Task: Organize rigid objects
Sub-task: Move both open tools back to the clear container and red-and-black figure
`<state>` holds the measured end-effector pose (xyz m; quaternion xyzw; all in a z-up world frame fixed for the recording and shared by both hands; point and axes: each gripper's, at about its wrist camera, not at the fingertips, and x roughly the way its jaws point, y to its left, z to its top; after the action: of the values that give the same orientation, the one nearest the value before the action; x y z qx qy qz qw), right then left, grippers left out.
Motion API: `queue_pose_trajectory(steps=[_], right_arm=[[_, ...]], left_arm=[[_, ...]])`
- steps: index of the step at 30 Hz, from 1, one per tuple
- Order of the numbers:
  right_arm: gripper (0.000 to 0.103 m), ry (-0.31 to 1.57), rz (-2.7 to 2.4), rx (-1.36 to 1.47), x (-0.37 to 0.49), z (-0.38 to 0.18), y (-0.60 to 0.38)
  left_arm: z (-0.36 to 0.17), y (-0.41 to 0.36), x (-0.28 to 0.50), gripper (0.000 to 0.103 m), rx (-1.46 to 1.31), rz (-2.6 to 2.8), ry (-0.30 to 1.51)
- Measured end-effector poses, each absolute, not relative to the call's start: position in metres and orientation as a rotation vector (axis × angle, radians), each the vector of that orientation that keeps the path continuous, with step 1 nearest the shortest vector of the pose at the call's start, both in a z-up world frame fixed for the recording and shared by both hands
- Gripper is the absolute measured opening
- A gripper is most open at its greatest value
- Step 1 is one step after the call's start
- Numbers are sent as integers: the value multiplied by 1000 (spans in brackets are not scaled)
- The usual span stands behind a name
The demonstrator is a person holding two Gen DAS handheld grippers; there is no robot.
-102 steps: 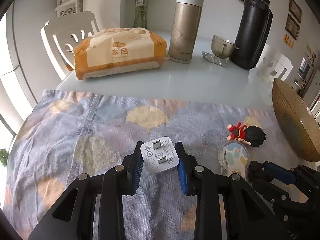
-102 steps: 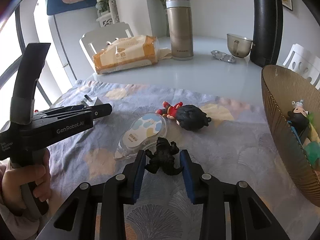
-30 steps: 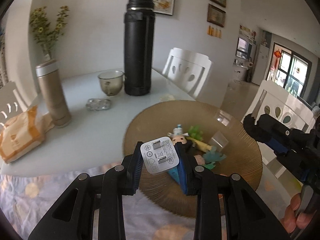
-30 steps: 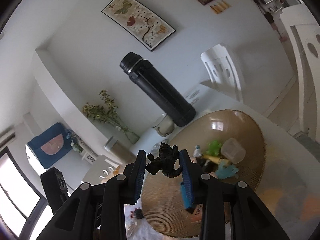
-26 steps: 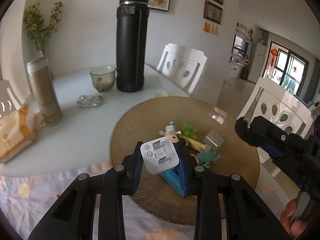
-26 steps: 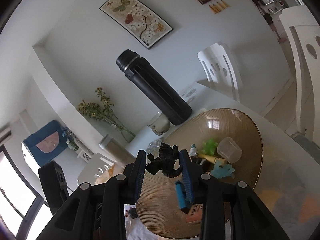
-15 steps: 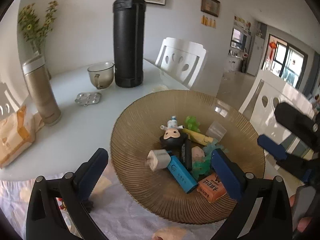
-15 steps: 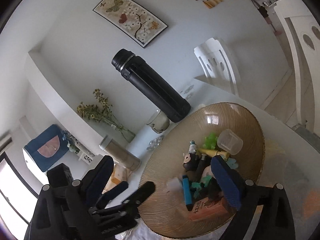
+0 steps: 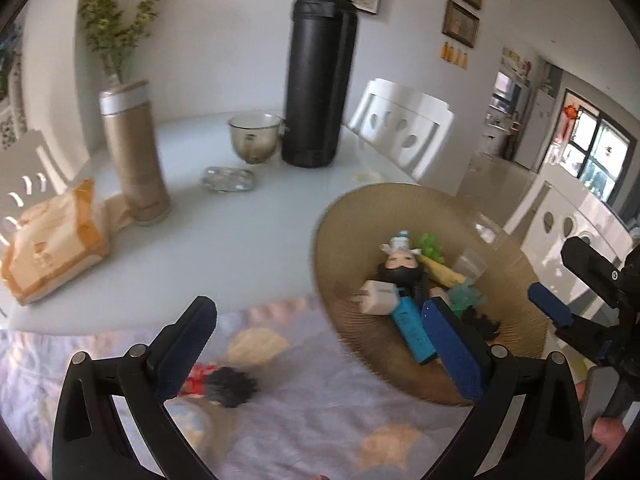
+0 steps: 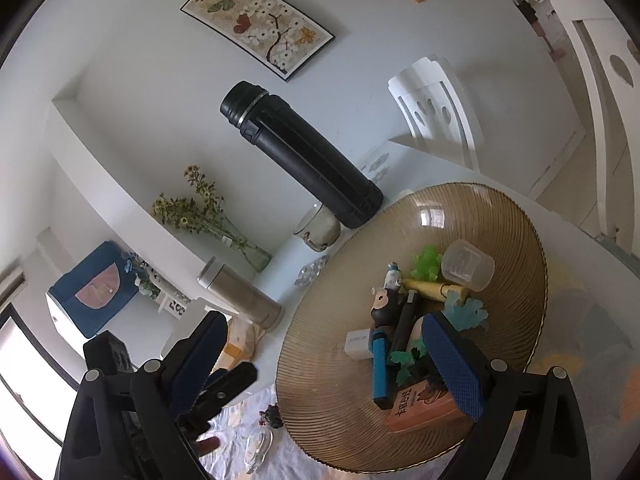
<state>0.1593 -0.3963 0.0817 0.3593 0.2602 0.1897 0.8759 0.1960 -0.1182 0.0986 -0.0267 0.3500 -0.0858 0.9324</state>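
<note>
My left gripper (image 9: 320, 344) stands wide open and empty over the patterned cloth, left of the ribbed brown bowl (image 9: 400, 200). The white charger plug (image 9: 378, 298) lies in the bowl beside a blue stick (image 9: 412, 330) and a doll figure (image 9: 400, 268). The black dinosaur (image 9: 480, 322) rests in the bowl near its front. My right gripper (image 10: 326, 360) is wide open with nothing between its fingers, above the bowl's (image 10: 536, 280) near edge. A red doll with black hair (image 9: 224, 388) lies on the cloth by my left finger.
A tall black flask (image 9: 320, 80), a gold flask (image 9: 132, 152), a glass cup (image 9: 254, 140) and a tissue pack (image 9: 52, 236) stand on the white table. White chairs (image 9: 400, 132) ring it. An orange box (image 10: 420, 408) and a clear cup (image 10: 468, 264) lie in the bowl.
Both grippers opened: the plug and the dinosaur dropped into the bowl. My left gripper then swung left, so the bowl now sits at the right of its view.
</note>
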Motion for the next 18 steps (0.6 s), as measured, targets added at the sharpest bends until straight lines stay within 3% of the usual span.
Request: queue_pose_trajectory(steps=[18], right_arm=[[98,556,469,610,154,96,-350]], left_arm=[[68,-18,163,103,-124,-24,790]])
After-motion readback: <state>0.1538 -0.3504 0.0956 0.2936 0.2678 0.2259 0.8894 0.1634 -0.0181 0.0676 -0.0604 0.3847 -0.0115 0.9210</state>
